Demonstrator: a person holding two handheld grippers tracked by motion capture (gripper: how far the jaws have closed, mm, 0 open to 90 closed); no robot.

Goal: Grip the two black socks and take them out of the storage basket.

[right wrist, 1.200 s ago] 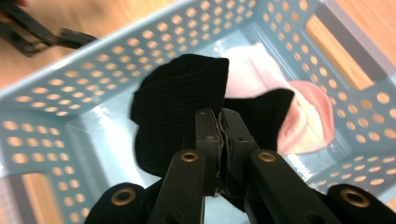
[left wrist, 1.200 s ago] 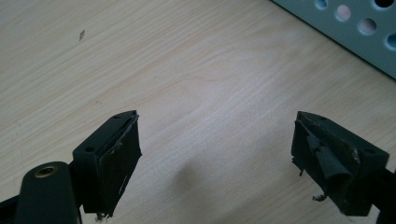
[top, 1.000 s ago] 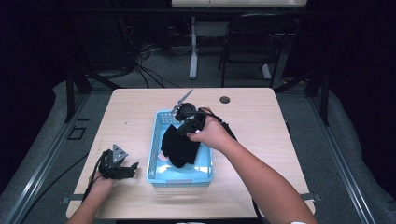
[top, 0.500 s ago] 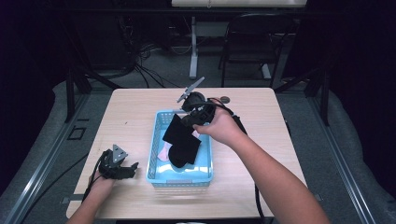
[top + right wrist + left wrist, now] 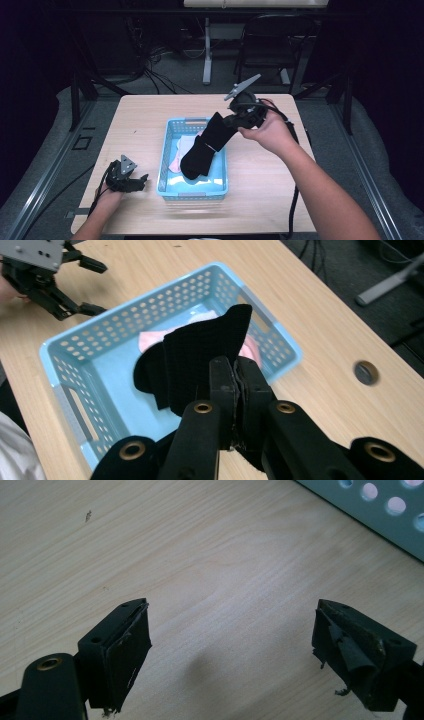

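Matt knitted black sock [image 5: 205,145], perforated glossy blue plastic basket [image 5: 167,165], pale wood-grain table [image 5: 145,117].

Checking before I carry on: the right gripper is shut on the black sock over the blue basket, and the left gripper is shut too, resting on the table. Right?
Not quite. The left gripper is open: the left gripper view shows its jaws wide apart over bare table. The rest holds: the right gripper is shut on the black sock over the blue basket.

There was one light-blue perforated basket [image 5: 165,165], one black sock [image 5: 202,147], one pink garment [image 5: 176,162], two grippers, left [image 5: 144,178] and right [image 5: 227,120], and one chair [image 5: 272,47] beyond the surface [image 5: 260,175].
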